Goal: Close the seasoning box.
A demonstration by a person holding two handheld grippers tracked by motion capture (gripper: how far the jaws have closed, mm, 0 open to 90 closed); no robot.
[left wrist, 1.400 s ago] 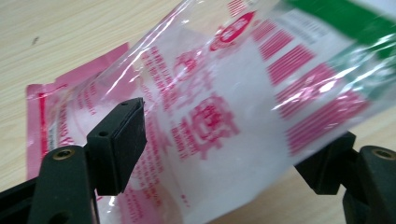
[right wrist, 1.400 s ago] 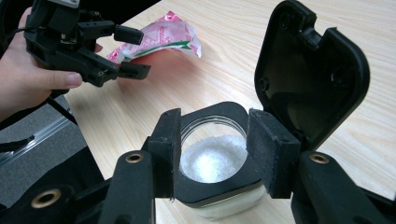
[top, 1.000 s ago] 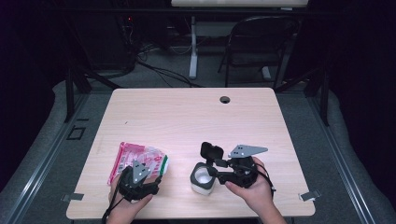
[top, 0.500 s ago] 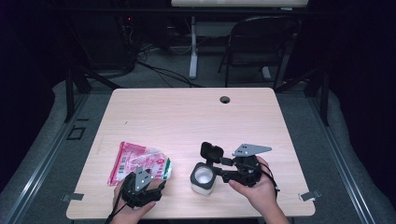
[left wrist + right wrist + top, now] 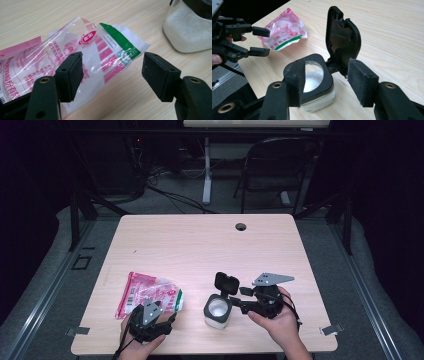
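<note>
A pink, white and green plastic bag (image 5: 150, 292) (image 5: 100, 50) (image 5: 284, 30) lies flat near the table's front left. My left gripper (image 5: 152, 312) (image 5: 112, 65) (image 5: 262, 41) hovers over its green-striped corner. It is open, its jaws have just been closing, and the pads do not press the bag. A clear square jar (image 5: 217, 312) (image 5: 190, 32) (image 5: 312, 77) of white powder stands to the right, its black flip lid (image 5: 226, 283) (image 5: 343, 40) raised. My right gripper (image 5: 239, 301) (image 5: 325, 75) is open at the jar's hinge side. Its jaws have just been opening and grip nothing.
The wooden table (image 5: 200, 250) stretches far beyond both hands, with a small cable hole (image 5: 241, 226) near its far edge. A dark folding chair (image 5: 280, 170) and a white stand leg (image 5: 206, 170) are on the floor behind the table.
My right gripper has drifted slightly right, away from the jar, with its jaws wider. The left hand, bag, jar and lid stay where they were.
</note>
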